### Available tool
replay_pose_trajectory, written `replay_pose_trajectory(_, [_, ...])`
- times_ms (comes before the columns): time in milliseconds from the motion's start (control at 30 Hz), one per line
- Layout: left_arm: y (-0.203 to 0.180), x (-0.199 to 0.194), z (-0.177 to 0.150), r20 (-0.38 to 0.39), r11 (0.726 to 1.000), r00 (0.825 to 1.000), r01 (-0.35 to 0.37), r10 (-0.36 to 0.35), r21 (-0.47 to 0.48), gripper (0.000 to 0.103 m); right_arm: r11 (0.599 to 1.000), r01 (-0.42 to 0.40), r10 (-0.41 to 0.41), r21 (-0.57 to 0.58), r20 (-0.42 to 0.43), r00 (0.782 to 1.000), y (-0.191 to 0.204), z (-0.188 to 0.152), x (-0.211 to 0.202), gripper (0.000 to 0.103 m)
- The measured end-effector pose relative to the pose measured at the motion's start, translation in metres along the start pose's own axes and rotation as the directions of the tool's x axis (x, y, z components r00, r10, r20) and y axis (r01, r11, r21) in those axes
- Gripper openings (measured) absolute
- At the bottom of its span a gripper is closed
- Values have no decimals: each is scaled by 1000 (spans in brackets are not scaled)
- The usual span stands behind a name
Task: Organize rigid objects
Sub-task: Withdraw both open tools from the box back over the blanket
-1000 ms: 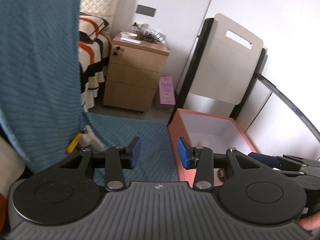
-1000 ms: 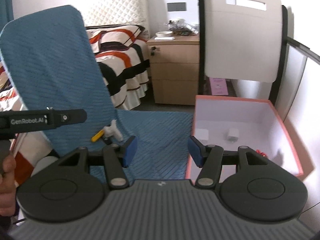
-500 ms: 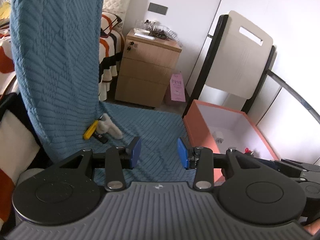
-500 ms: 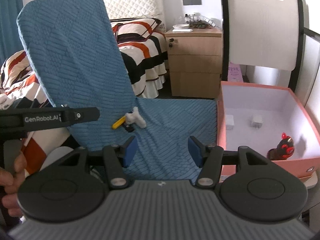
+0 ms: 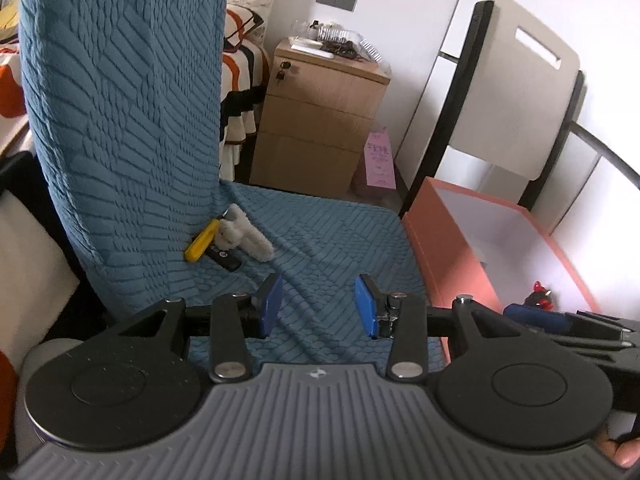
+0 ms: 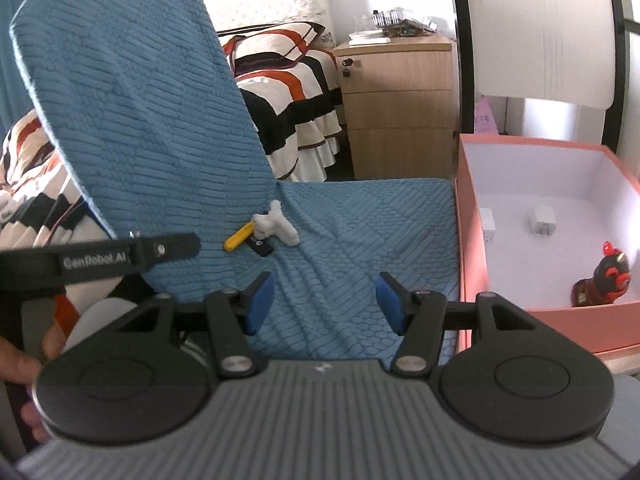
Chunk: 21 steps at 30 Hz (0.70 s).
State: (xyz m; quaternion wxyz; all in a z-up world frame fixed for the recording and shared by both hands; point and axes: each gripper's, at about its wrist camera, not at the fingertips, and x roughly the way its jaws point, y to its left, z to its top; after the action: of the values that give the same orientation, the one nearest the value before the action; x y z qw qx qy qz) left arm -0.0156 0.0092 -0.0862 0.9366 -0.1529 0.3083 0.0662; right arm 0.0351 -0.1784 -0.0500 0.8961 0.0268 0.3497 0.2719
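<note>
A yellow stick point(image 5: 203, 239) point(image 6: 239, 237), a white fuzzy toy point(image 5: 244, 235) point(image 6: 277, 224) and a small black stick point(image 5: 225, 259) point(image 6: 261, 246) lie together on the blue-covered chair seat point(image 5: 332, 240) point(image 6: 360, 224), at the fold with the backrest. My left gripper point(image 5: 319, 305) hovers open above the seat, nearer than that cluster, nothing between its blue pads. My right gripper point(image 6: 324, 299) is likewise open and empty over the seat. A pink box point(image 5: 448, 240) point(image 6: 468, 240) stands right of the seat, holding two white chargers point(image 6: 542, 220) and a red-and-black figurine point(image 6: 602, 280) point(image 5: 538, 296).
The chair's tall blue backrest point(image 5: 120, 100) point(image 6: 132, 92) rises at the left. Behind stand a wooden nightstand point(image 5: 320, 120) point(image 6: 396, 96), a bed with a striped cover point(image 6: 288, 76) and a white folded chair point(image 5: 516, 96). A hand point(image 6: 24, 360) holds the left gripper's handle.
Both grippers have come down toward the chair seat, so the small objects and the box interior appear closer and lower in view. The jaws kept the same width.
</note>
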Motion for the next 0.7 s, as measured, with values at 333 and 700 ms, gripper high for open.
replay_pose_trajectory(333, [16,57,-5,-22,998,997,-70,70,1,46,999,-33,33,18,-11,999,-22,1,44,59])
replay_pose_trajectory(700, [37,135,-6,-28,978,981,-186,190,95,46,989,-134,137,60,-59,989,-35,7,117,59])
